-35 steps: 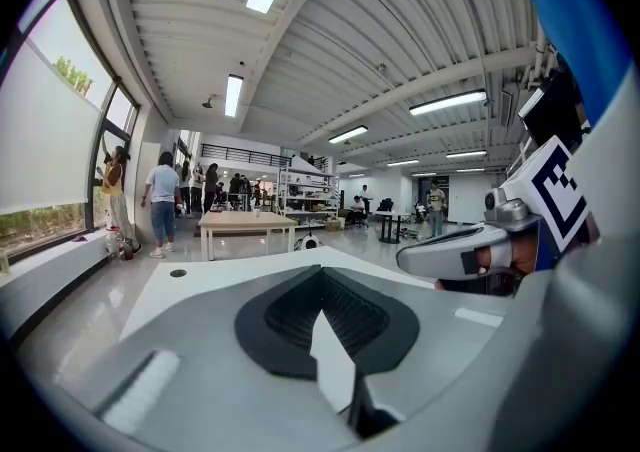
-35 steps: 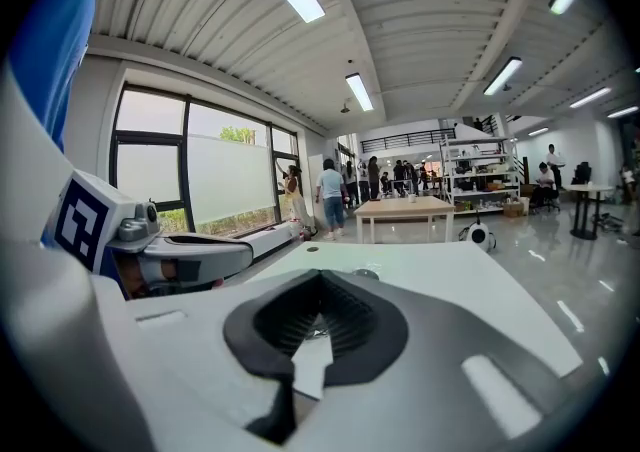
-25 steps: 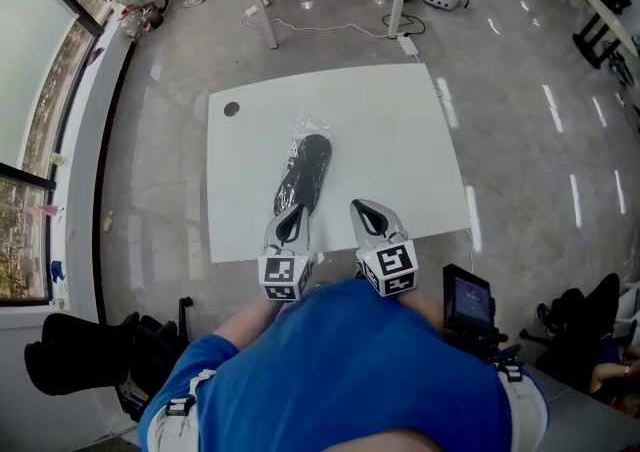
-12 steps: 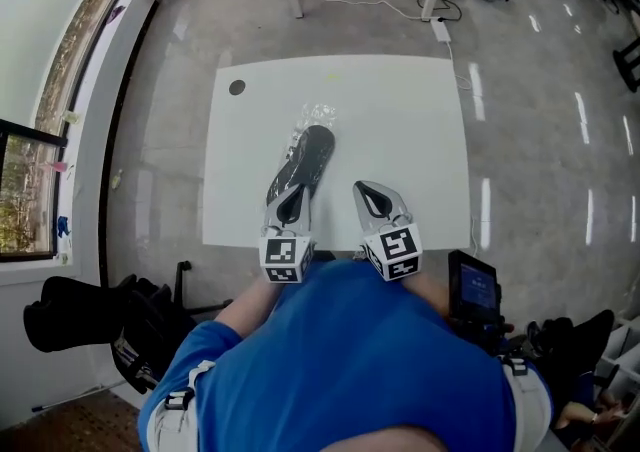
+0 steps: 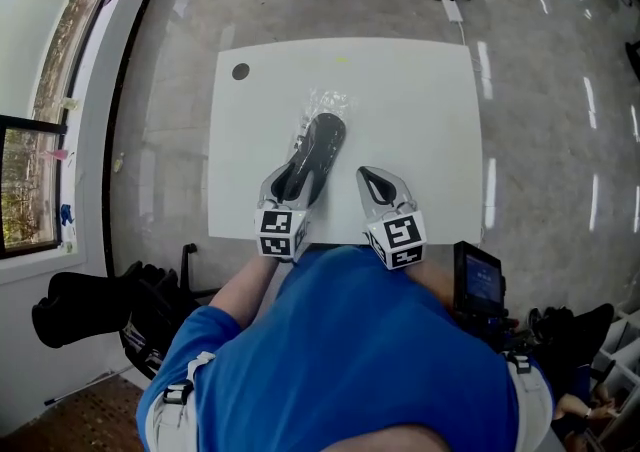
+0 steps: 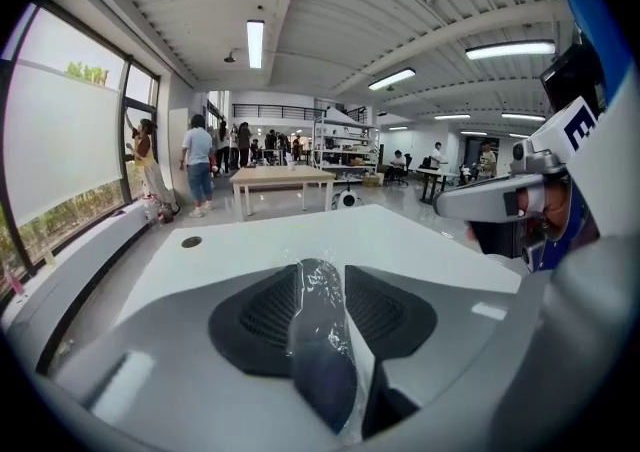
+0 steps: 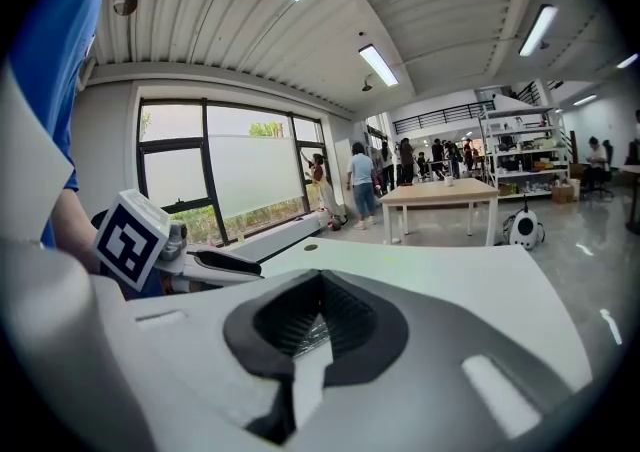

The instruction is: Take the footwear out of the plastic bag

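A black shoe (image 5: 318,145) wrapped in a clear plastic bag (image 5: 327,101) lies lengthwise on the white table (image 5: 430,100). My left gripper (image 5: 300,160) is at the shoe's near end. Its jaws are opening, and the bagged heel (image 6: 320,340) stands in the gap between the two pads. My right gripper (image 5: 364,172) hovers just right of the shoe, above the table's near edge. It is shut with nothing in it (image 7: 318,285). The left gripper (image 7: 225,262) also shows at the left of the right gripper view.
A dark round hole (image 5: 240,71) marks the table's far left corner. A wooden table (image 6: 283,177) stands beyond, with several people by the windows. A black bag (image 5: 90,305) lies on the floor at left. A dark screen device (image 5: 480,280) sits at my right side.
My left gripper has moved forward onto the shoe's near end and its jaws have parted. The right gripper has stayed shut beside it. The head view has shifted toward the table.
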`<move>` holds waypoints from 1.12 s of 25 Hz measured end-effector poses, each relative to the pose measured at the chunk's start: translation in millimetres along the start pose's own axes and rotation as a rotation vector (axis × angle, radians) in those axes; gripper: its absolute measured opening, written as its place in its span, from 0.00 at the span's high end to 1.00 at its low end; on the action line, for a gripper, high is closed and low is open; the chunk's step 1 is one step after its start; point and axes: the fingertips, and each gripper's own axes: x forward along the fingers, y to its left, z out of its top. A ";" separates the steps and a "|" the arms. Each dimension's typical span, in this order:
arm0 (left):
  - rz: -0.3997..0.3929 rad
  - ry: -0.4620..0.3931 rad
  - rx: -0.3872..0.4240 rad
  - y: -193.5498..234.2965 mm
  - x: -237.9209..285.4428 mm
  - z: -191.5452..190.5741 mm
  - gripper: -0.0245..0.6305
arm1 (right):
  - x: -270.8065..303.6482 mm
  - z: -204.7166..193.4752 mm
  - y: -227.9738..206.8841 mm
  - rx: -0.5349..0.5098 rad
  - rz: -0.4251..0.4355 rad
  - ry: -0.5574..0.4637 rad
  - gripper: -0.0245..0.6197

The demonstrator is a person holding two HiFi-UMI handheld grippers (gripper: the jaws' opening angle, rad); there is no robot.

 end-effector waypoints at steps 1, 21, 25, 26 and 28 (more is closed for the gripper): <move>-0.015 0.032 -0.006 5.3 6.2 -4.7 0.69 | 3.0 -1.0 -1.3 0.005 -0.004 0.004 0.96; -0.469 0.731 -0.070 18.9 97.0 -105.5 0.40 | 25.6 -27.2 -50.3 0.077 -0.085 0.078 0.96; -0.471 0.715 0.012 11.2 94.7 -99.3 0.50 | 26.5 -27.3 -54.8 0.080 -0.094 0.080 0.96; -0.465 0.712 0.045 10.1 93.8 -97.6 0.51 | 26.2 -27.5 -55.9 0.080 -0.094 0.082 0.96; -0.451 0.702 0.132 7.3 91.5 -93.1 0.52 | 25.0 -29.2 -59.5 0.080 -0.096 0.087 0.96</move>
